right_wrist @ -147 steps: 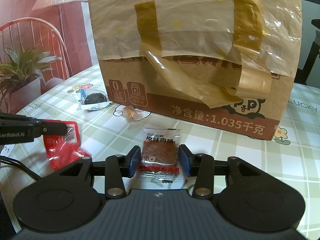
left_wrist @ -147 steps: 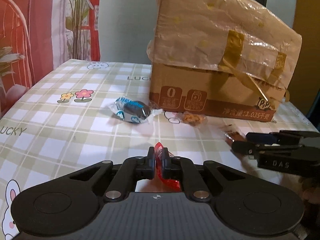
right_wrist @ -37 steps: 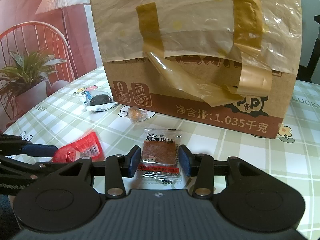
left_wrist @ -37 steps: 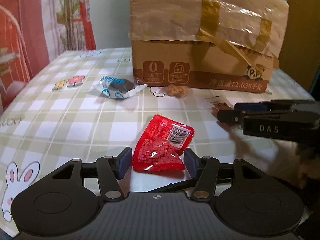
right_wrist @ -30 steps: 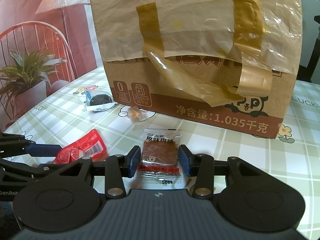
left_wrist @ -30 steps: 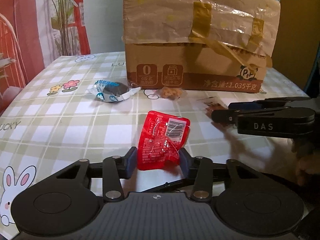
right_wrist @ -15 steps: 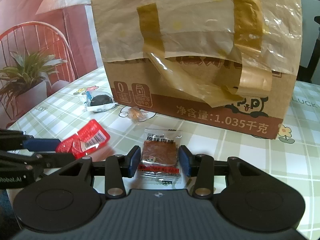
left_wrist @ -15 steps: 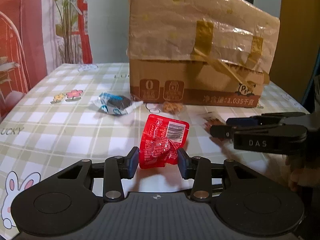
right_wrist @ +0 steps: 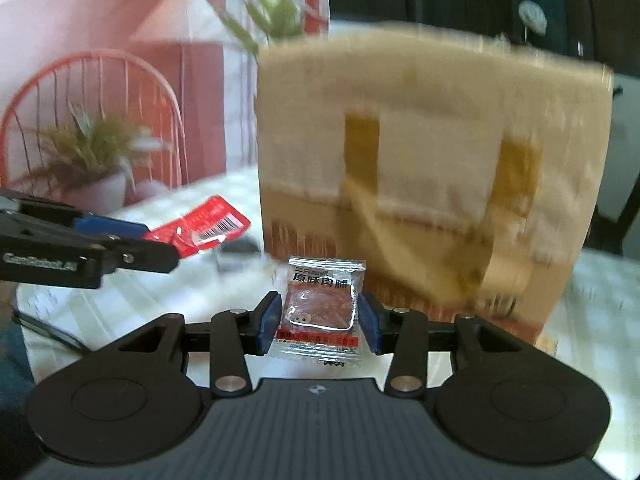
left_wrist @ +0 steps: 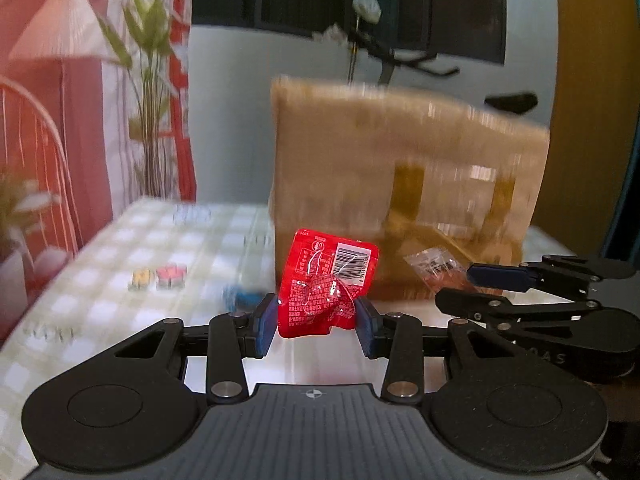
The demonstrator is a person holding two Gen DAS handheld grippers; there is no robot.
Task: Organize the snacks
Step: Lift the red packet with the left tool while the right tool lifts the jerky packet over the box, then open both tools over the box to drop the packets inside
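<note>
A crumpled red snack packet (left_wrist: 326, 284) is pinched between the blue pads of the left gripper (left_wrist: 316, 318), its lower part being squeezed at both sides; the packet stands upright out of the jaws toward twelve o'clock, with its barcode panel showing at the upper right. In the right wrist view the same packet (right_wrist: 200, 227) is seen at about ten o'clock, held clear of the tablecloth and projecting past the left gripper (right_wrist: 152, 246) toward the box.

A clear sachet of dried meat (right_wrist: 320, 312) is held between the pads of the right gripper (right_wrist: 319, 322), which is closed narrowly against the sachet's two side edges; the sachet is upright, its printed header lying at twelve o'clock from the jaws and its lower seal hanging below them. From the left wrist view the sachet (left_wrist: 434, 266) is seen at about two o'clock, protruding leftward from the tips of the right gripper (left_wrist: 456, 286).

A large cardboard box (left_wrist: 404, 184), wrapped in yellowish film and taped with brown strips, is placed at twelve to one o'clock ahead of both grippers on the checked tablecloth (left_wrist: 168, 248); it is blurred in both views, so its print cannot be read. A blue-wrapped snack (left_wrist: 244, 295) is partly glimpsed on the cloth just beyond the left gripper's left pad, too blurred to be described further. A potted plant (right_wrist: 86, 160) and a red wire chair (right_wrist: 96, 120) are seen at ten o'clock in the right wrist view.
</note>
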